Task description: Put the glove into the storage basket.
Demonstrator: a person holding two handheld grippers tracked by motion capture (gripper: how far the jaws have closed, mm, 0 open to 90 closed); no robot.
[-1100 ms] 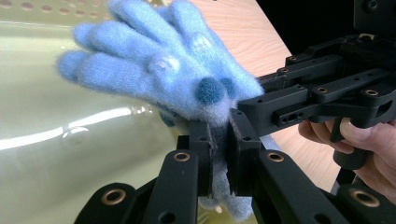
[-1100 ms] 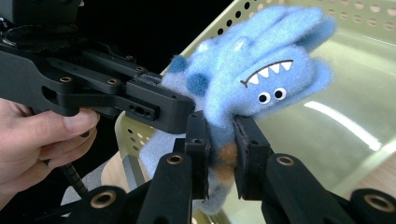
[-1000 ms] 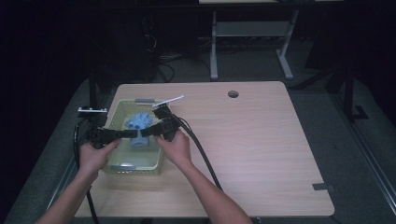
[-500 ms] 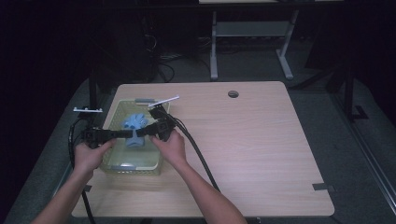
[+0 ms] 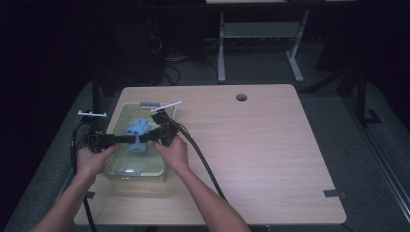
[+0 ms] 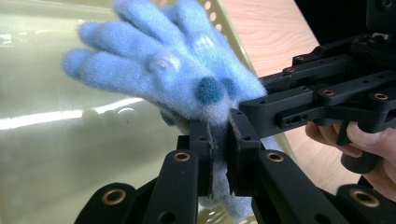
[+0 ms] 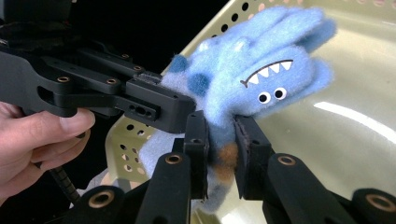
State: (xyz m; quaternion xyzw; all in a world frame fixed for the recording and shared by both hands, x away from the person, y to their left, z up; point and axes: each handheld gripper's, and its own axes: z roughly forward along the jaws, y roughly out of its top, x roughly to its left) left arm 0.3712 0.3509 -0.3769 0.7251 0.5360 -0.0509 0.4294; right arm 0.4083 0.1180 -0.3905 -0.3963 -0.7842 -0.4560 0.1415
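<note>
The left gripper (image 6: 220, 140) has its two black jaws clamped on the cuff end of a fuzzy light-blue glove (image 6: 173, 65) with darker blue spots, and the right gripper (image 7: 219, 140) bites the same glove (image 7: 261, 70) from the other side, its pads pressed into the fabric just below a stitched shark face with a toothy grin and two small eyes. Seen from above, the left gripper (image 5: 121, 139) and the right gripper (image 5: 147, 137) meet nose to nose over the pale yellow-green perforated plastic basket (image 5: 121, 166), with the glove (image 5: 138, 129) held between them above its floor. That basket sits at the left side of the light wooden table (image 5: 270, 159), near its left edge. The lower end of the glove disappears behind the jaws in both gripper views, and a brownish patch there is too hidden to identify. The left hand (image 5: 89, 159) and the right hand (image 5: 173, 153) wrap the gripper bodies, covering much of them. From above the glove's face is too small to make out. No brand, label or writing can be read anywhere. The room beyond the table's far edge is dark, with a grey metal frame (image 5: 256, 34) barely visible.
</note>
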